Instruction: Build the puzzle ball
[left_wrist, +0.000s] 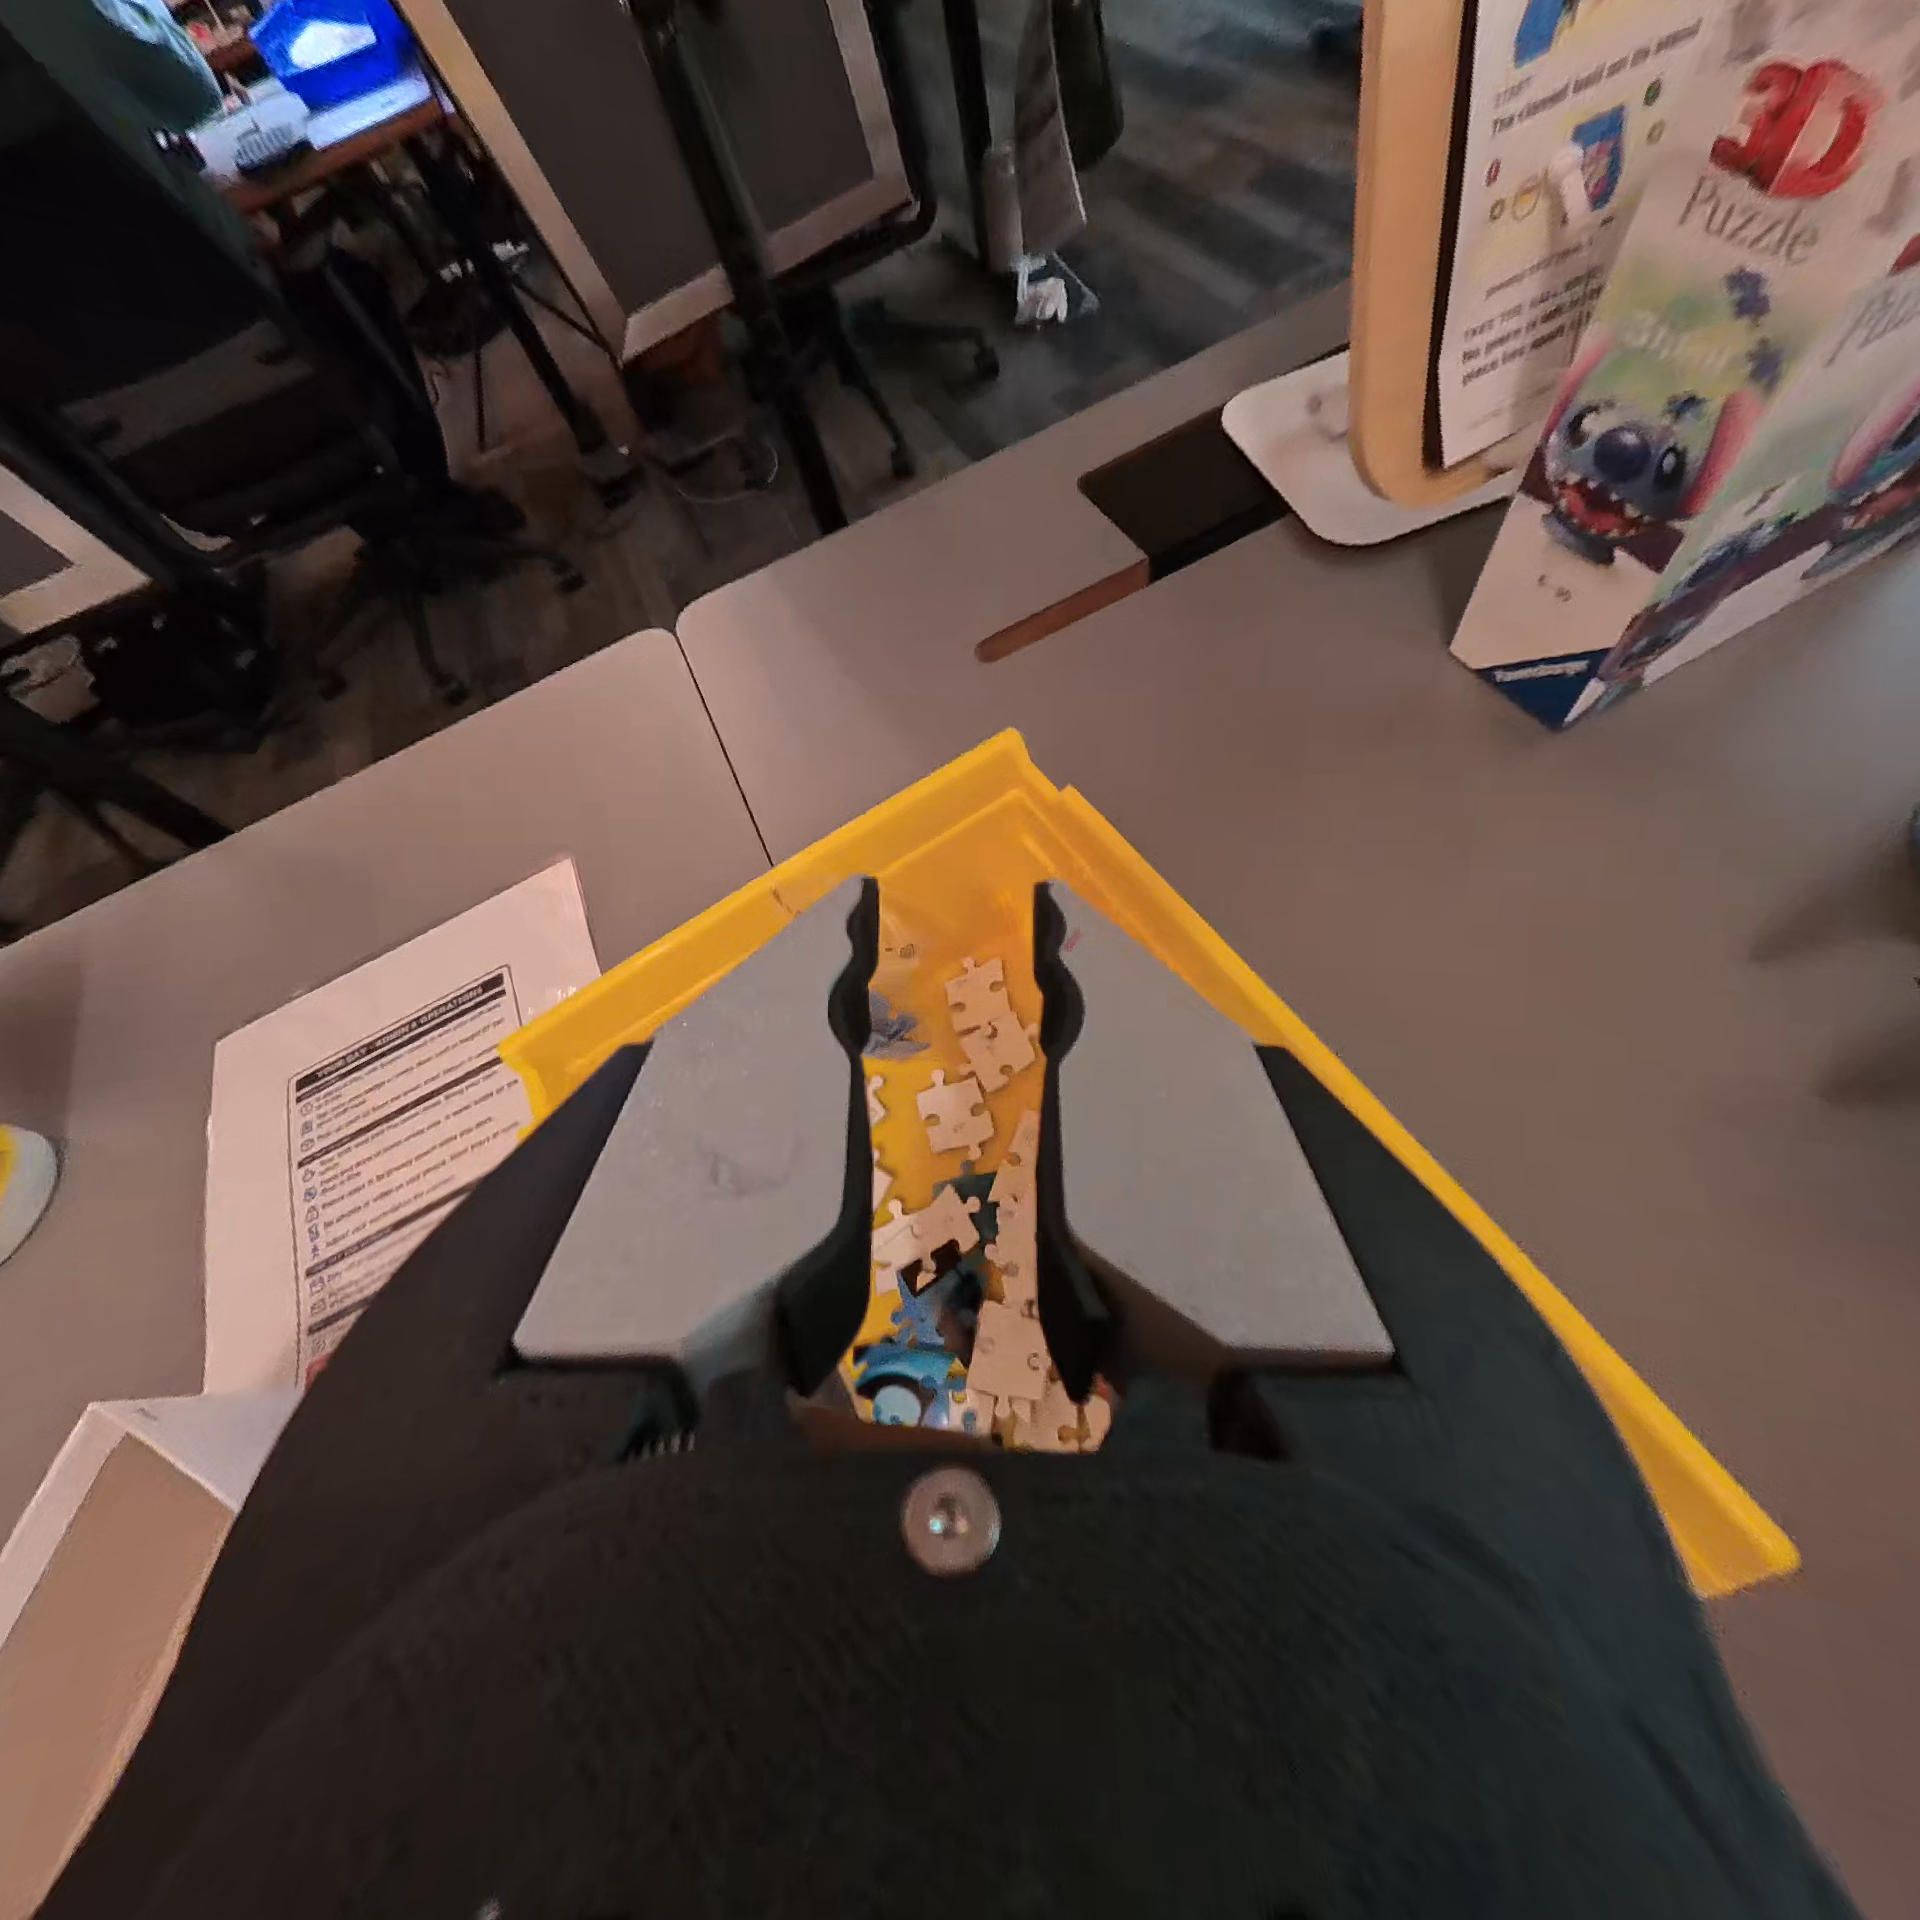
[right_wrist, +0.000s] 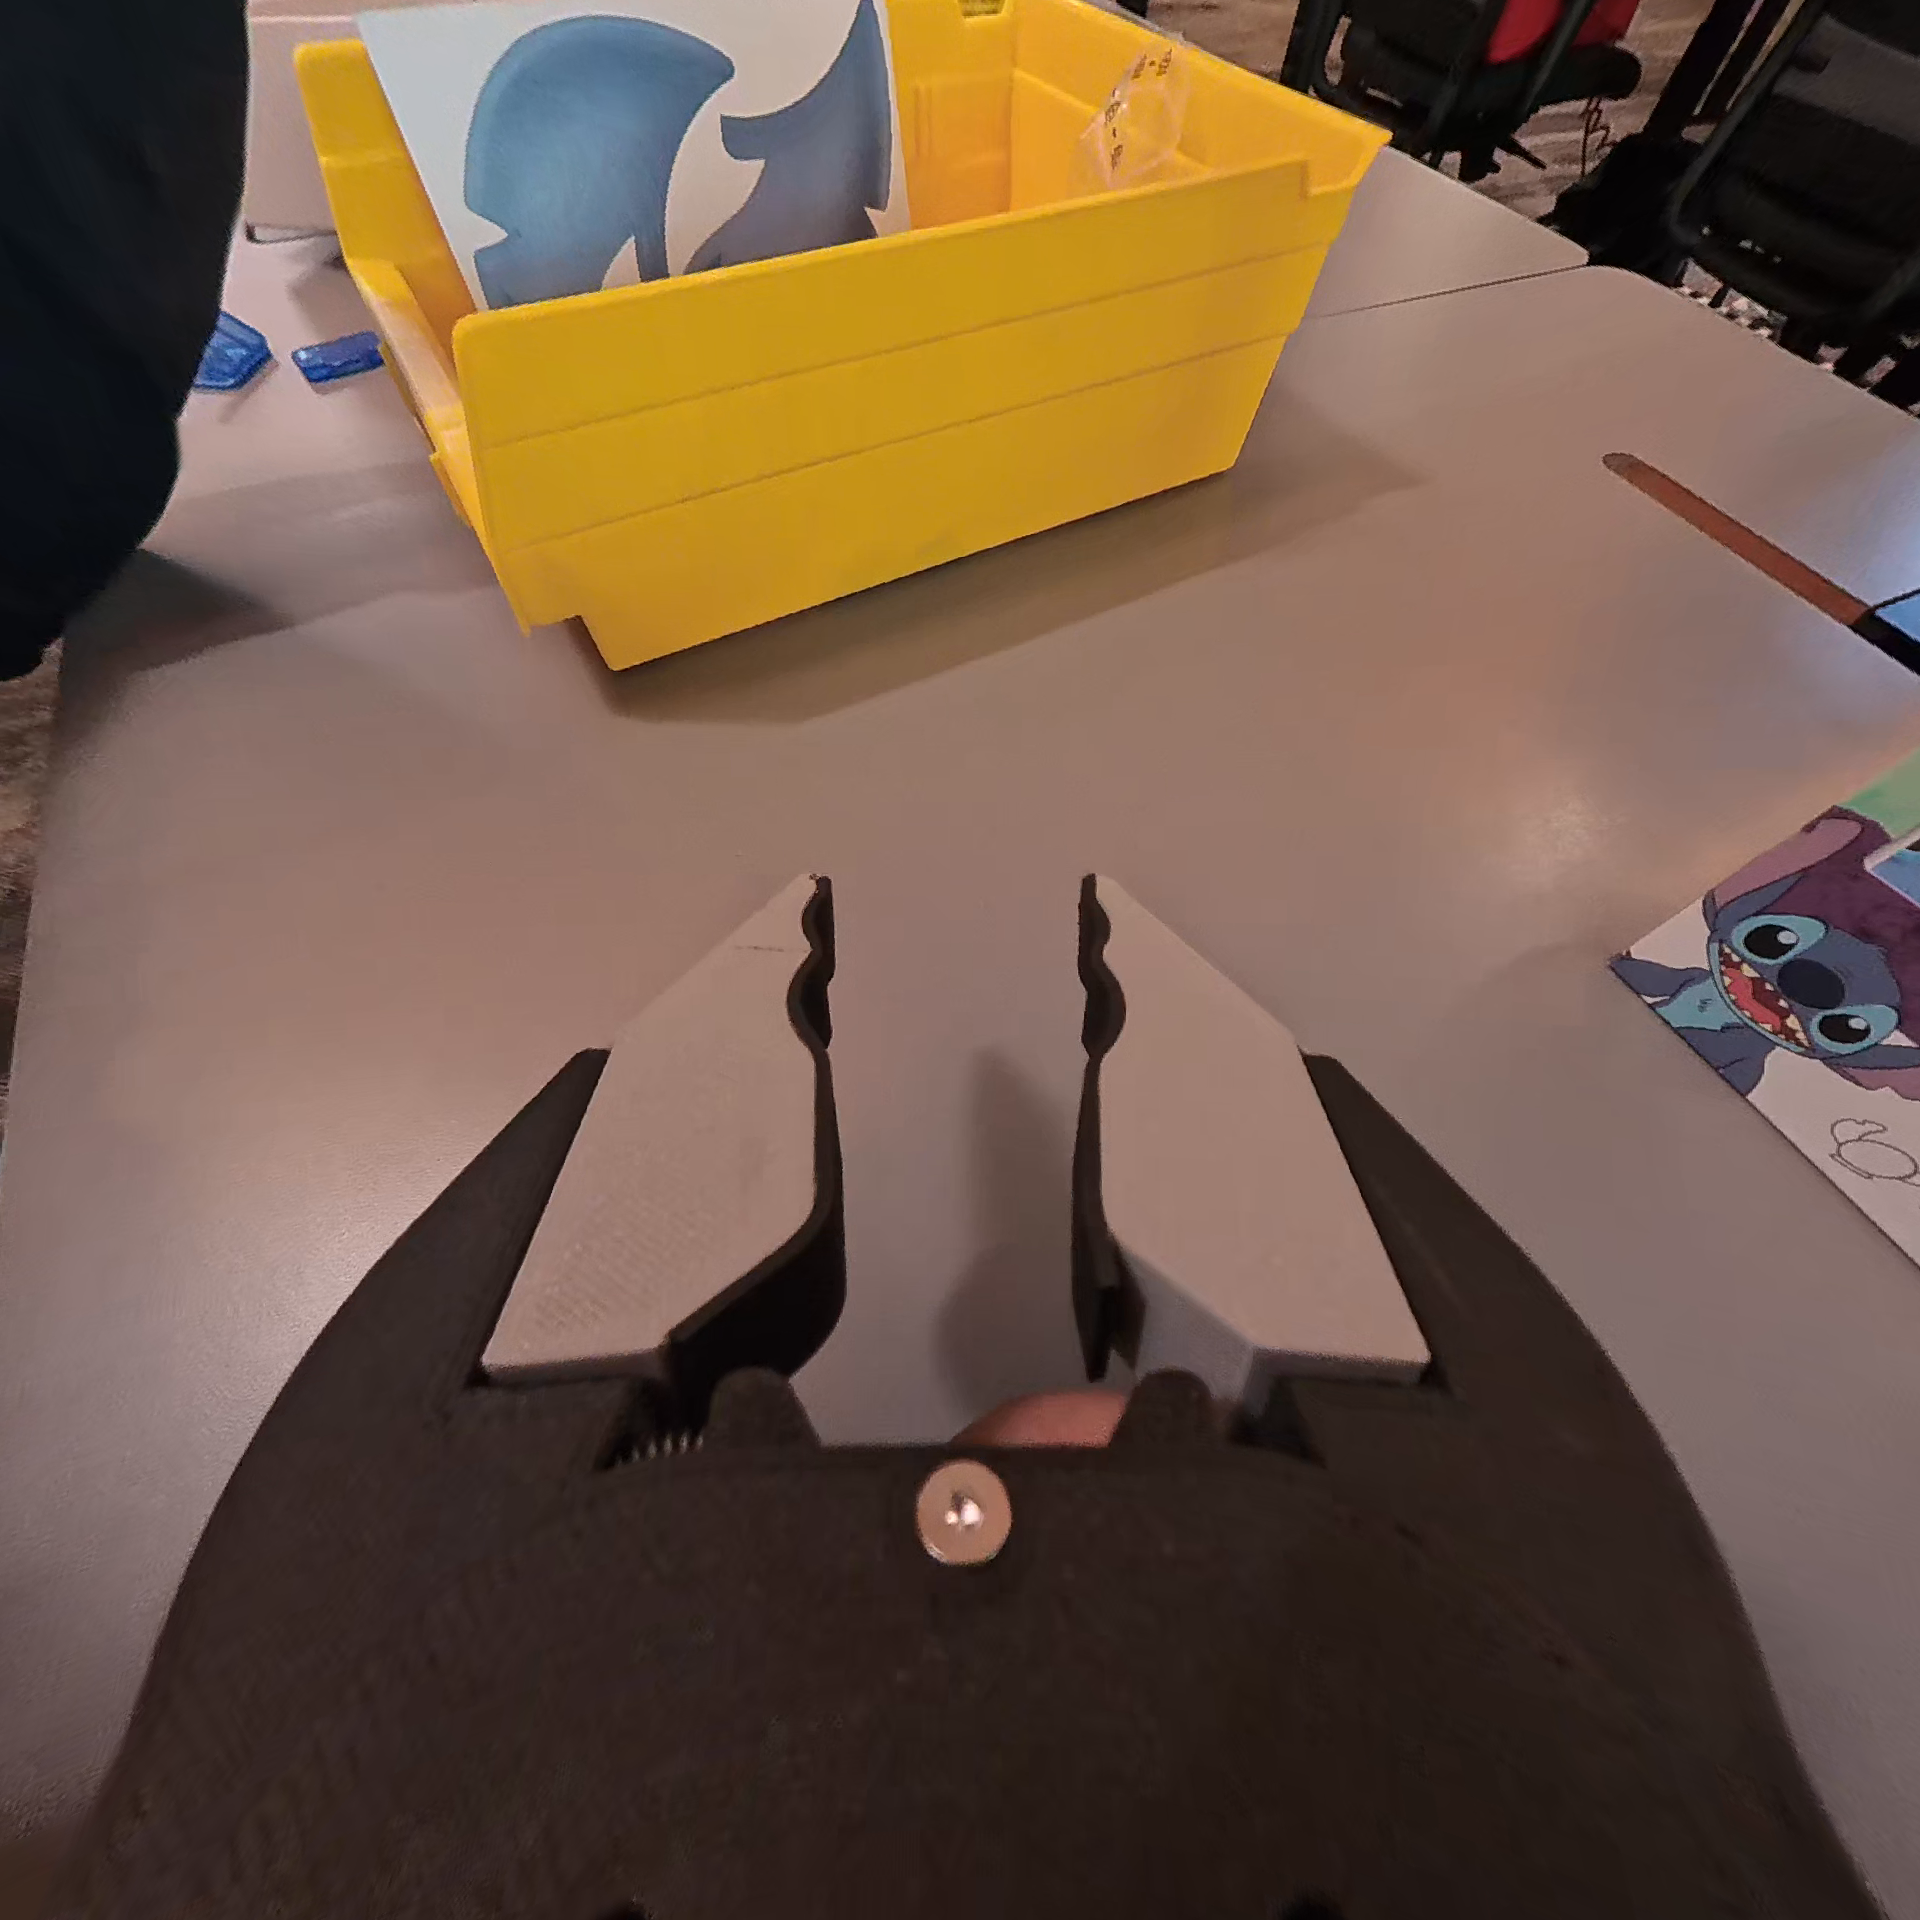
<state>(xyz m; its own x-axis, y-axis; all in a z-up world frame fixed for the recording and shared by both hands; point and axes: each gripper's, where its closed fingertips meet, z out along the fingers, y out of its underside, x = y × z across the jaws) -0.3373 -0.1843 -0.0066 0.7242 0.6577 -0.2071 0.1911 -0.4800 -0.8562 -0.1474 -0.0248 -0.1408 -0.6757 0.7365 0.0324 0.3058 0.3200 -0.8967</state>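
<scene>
A yellow bin (left_wrist: 1195, 935) holds several loose puzzle pieces (left_wrist: 966, 1112), most lying pale side up, a few blue ones near my gripper's base. My left gripper (left_wrist: 954, 891) hovers over the bin, open and empty, fingers pointing down into it. In the right wrist view the same yellow bin (right_wrist: 862, 436) stands ahead on the grey table, with a pale sheet bearing blue ear shapes (right_wrist: 644, 145) leaning inside it. My right gripper (right_wrist: 951, 883) is open and empty, low over the bare table in front of the bin.
The puzzle box (left_wrist: 1714, 436) stands at the far right beside a wooden stand with a sheet. A printed paper (left_wrist: 384, 1122) and a white box (left_wrist: 104, 1538) lie left. A picture sheet (right_wrist: 1808, 987) lies right; small blue parts (right_wrist: 332, 358) lie left of the bin. My hands' fingertips stand some 30 cm from each other.
</scene>
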